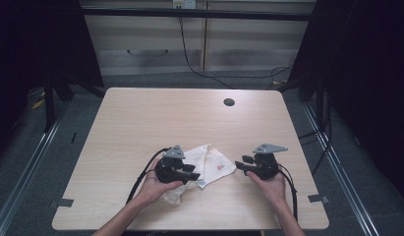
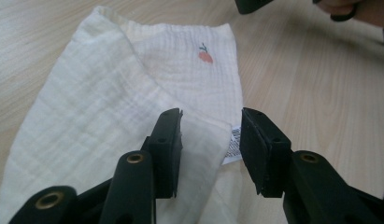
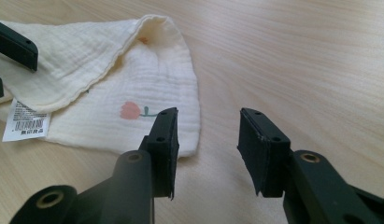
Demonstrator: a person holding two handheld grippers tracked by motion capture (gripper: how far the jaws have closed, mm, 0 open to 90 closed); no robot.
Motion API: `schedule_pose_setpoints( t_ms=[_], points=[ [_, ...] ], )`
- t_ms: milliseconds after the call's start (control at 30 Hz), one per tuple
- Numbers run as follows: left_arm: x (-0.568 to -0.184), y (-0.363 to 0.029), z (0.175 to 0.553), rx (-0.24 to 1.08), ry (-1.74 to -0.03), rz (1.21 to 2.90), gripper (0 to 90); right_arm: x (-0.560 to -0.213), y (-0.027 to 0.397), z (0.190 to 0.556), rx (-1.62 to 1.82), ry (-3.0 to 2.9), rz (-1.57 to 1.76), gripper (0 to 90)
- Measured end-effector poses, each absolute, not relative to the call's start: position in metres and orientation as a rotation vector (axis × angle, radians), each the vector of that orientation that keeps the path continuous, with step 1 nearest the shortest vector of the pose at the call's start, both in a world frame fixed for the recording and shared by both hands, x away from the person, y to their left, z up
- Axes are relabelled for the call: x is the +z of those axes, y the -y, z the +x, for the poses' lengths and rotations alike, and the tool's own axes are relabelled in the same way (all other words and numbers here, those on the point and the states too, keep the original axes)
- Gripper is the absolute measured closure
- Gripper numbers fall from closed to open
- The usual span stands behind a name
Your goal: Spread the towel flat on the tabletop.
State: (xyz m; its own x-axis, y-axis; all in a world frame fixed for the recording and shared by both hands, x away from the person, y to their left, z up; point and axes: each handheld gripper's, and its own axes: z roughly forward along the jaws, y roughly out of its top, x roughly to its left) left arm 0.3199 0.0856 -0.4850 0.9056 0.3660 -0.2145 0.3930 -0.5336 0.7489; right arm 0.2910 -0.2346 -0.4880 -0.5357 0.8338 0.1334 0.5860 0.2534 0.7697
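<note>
On the near half of the light wooden table (image 1: 140,118) lies a cream muslin cloth (image 1: 209,162), folded over itself so that one layer slants across another. It carries a small red flower print (image 3: 130,110) on the lower layer and a white barcode label (image 3: 25,122) at one edge. The cloth rests flat on the bare wood, inside nothing.

The left gripper (image 1: 191,175), held in the person's left hand (image 1: 153,184), hovers over the cloth's near part. In the left gripper view its jaws stand moderately apart above the folded layer and the label, and the pads press on nothing.

The right gripper (image 1: 242,162), held in the right hand (image 1: 271,183), sits just beside the cloth's right corner. In the right gripper view its jaws are likewise moderately apart, with bare wood between them and the cloth's corner just off the left jaw; nothing is held.

Far across the table a dark round hole (image 1: 229,102) marks the top.
</note>
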Motion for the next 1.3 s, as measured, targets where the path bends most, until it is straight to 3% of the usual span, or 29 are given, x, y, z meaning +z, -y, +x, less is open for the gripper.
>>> schedule_pose_setpoints(
  t_ms=[167, 400, 633, 733, 833, 1033, 1300],
  points=[
    [-0.491, -0.079, 0.323, -0.027, -0.539, 2.206, 60.7, -0.488, 0.236, 0.290, 1.167, -2.228, 1.310, 57.6],
    [-0.495, -0.075, 0.320, -0.016, -0.518, 2.231, 52.3, -0.488, 0.240, 0.289, 1.167, -2.222, 1.321, 56.9],
    [-0.499, -0.066, 0.313, 0.090, -0.477, 2.301, 52.4, -0.490, 0.240, 0.290, 1.167, -2.229, 1.320, 55.5],
    [-0.498, -0.063, 0.308, 0.171, -0.438, 2.320, 70.8, -0.491, 0.238, 0.290, 1.165, -2.234, 1.324, 55.0],
    [-0.498, -0.067, 0.313, 0.097, -0.511, 2.275, 86.7, -0.490, 0.239, 0.289, 1.170, -2.233, 1.325, 54.4],
    [-0.482, -0.082, 0.319, 0.016, -0.539, 2.168, 88.5, -0.491, 0.240, 0.289, 1.176, -2.236, 1.319, 53.9],
    [-0.445, -0.120, 0.323, 0.069, -0.556, 2.019, 88.3, -0.488, 0.241, 0.288, 1.185, -2.230, 1.311, 53.5]
  ],
)
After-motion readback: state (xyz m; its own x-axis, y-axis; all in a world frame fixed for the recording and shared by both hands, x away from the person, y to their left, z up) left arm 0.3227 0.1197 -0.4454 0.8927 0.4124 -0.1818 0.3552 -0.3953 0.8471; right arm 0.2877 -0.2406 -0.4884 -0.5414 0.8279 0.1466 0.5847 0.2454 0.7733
